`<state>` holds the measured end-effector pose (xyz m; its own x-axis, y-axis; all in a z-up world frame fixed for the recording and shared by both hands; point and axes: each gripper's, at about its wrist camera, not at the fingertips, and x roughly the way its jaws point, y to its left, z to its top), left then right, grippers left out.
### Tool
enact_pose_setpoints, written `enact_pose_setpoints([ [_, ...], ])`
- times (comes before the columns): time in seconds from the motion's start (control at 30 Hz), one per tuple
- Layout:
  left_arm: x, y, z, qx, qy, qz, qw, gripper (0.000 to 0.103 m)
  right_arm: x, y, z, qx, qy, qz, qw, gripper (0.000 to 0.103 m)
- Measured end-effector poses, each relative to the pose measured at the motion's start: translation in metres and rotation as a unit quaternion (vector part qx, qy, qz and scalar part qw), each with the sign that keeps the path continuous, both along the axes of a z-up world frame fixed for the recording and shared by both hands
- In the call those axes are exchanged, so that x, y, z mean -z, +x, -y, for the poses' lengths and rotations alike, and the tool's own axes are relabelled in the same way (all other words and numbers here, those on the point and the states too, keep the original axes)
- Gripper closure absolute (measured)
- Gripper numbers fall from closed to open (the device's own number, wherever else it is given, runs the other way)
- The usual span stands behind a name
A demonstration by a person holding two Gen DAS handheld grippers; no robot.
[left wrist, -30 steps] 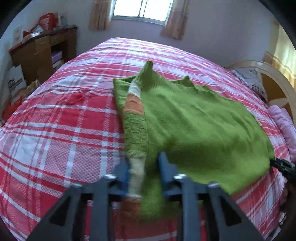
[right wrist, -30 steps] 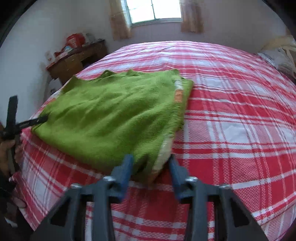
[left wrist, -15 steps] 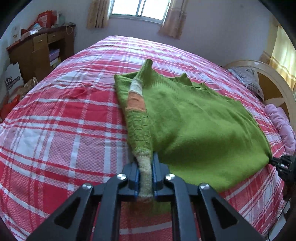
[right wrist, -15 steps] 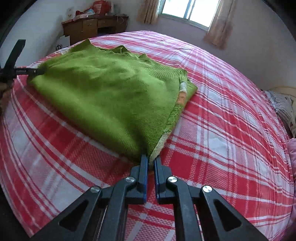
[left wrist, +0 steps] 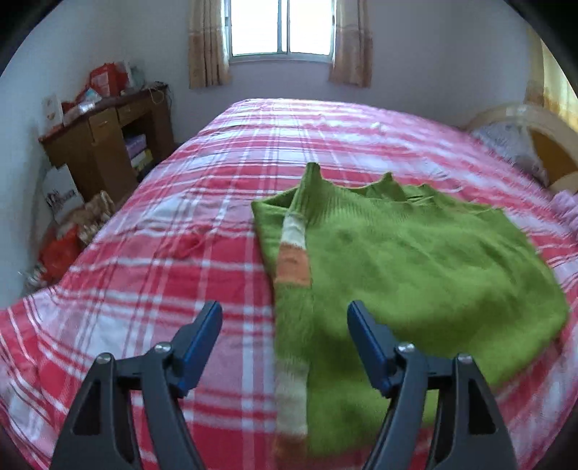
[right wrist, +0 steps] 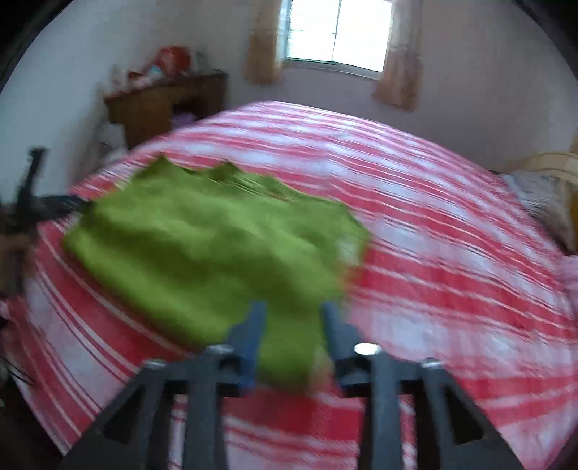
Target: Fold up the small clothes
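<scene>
A green knit sweater (left wrist: 415,260) with a white and orange striped sleeve (left wrist: 293,260) lies folded on the red plaid bedspread (left wrist: 162,260). My left gripper (left wrist: 283,312) hovers over its near left corner, jaws opening wide, the sleeve edge lying below and between them, untouched. In the blurred right wrist view the sweater (right wrist: 202,246) spreads to the left. My right gripper (right wrist: 293,307) is above its near right corner, jaws opening, cloth seen between them but not pressed. The left gripper (right wrist: 39,206) shows at that view's left edge.
A brown wooden desk (left wrist: 108,141) with clutter and bags stands left of the bed by the wall. A window (left wrist: 285,29) with curtains is at the far wall. The headboard (left wrist: 534,130) and pillows (left wrist: 505,144) are at the right.
Both grippers were shut on the sweater's near corners half a second ago; now both have let go, opened and lifted. The sweater lies flat on the bed.
</scene>
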<state>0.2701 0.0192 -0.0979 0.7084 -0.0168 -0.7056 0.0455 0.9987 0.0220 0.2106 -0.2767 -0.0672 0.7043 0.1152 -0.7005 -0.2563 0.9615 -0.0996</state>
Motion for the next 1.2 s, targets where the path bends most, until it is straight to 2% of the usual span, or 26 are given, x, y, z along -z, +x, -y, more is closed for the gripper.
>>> enact_pose_setpoints([
  [0.07, 0.004, 0.01, 0.008, -0.004, 0.027, -0.001, 0.9996, 0.029, 0.005, 0.024, -0.018, -0.017, 0.023, -0.009, 1.0, 0.048],
  [0.13, 0.015, 0.024, 0.015, -0.02, 0.071, -0.008, 0.9972, 0.028, 0.018, 0.054, -0.032, -0.006, 0.047, -0.037, 0.998, 0.048],
  [0.2, 0.023, 0.032, 0.017, -0.031, 0.089, -0.012, 0.9955, 0.012, 0.034, 0.086, -0.042, 0.0, 0.079, -0.073, 0.994, 0.048],
  [0.23, 0.026, 0.035, 0.013, -0.043, 0.088, -0.009, 0.9951, 0.008, 0.041, 0.101, -0.044, 0.012, 0.088, -0.082, 0.993, 0.048],
  [0.27, 0.027, 0.037, 0.007, -0.056, 0.074, -0.011, 0.9956, 0.002, 0.048, 0.112, -0.046, 0.032, 0.084, -0.089, 0.992, 0.049],
  [0.33, 0.027, 0.043, -0.006, -0.064, 0.03, -0.024, 0.9972, 0.001, 0.067, 0.134, -0.047, 0.068, 0.051, -0.11, 0.99, 0.048],
  [0.4, 0.028, 0.05, -0.015, -0.07, 0.0, -0.035, 0.997, 0.0, 0.07, 0.148, -0.049, 0.077, 0.034, -0.086, 0.993, 0.048],
  [0.5, 0.032, 0.056, -0.028, -0.073, -0.042, -0.05, 0.9952, 0.0, 0.067, 0.158, -0.05, 0.092, 0.032, -0.099, 0.99, 0.048],
  [0.57, 0.034, 0.05, -0.028, -0.073, -0.053, -0.039, 0.9952, 0.0, 0.059, 0.153, -0.051, 0.105, 0.038, -0.099, 0.989, 0.048],
  [0.6, 0.033, 0.044, -0.028, -0.077, -0.056, -0.03, 0.995, 0.0, 0.05, 0.144, -0.054, 0.111, 0.036, -0.078, 0.99, 0.048],
  [0.67, 0.032, 0.034, -0.029, -0.083, -0.061, -0.017, 0.9945, 0.0, 0.037, 0.13, -0.069, 0.093, 0.027, -0.035, 0.995, 0.046],
  [0.7, 0.031, 0.032, -0.029, -0.085, -0.066, -0.013, 0.9942, 0.0, 0.034, 0.127, -0.082, 0.069, 0.032, -0.028, 0.997, 0.046],
  [0.8, 0.031, 0.026, -0.036, -0.088, -0.09, -0.006, 0.992, 0.0, 0.042, 0.134, -0.115, 0.009, 0.043, -0.054, 0.998, 0.046],
  [0.9, 0.031, 0.025, -0.04, -0.086, -0.107, 0.001, 0.9906, 0.0, 0.071, 0.156, -0.125, 0.018, 0.031, -0.091, 0.995, 0.046],
  [0.93, 0.032, 0.023, -0.041, -0.086, -0.113, 0.003, 0.9899, 0.0, 0.072, 0.16, -0.123, 0.022, 0.029, -0.064, 0.997, 0.046],
  [1.07, 0.032, 0.021, -0.048, -0.083, -0.139, 0.01, 0.9868, 0.0, 0.07, 0.17, -0.114, 0.047, 0.055, -0.063, 0.995, 0.046],
  [1.2, 0.032, 0.02, -0.048, -0.082, -0.143, 0.013, 0.9863, 0.0, 0.06, 0.14, -0.122, 0.038, 0.039, -0.038, 0.998, 0.045],
])
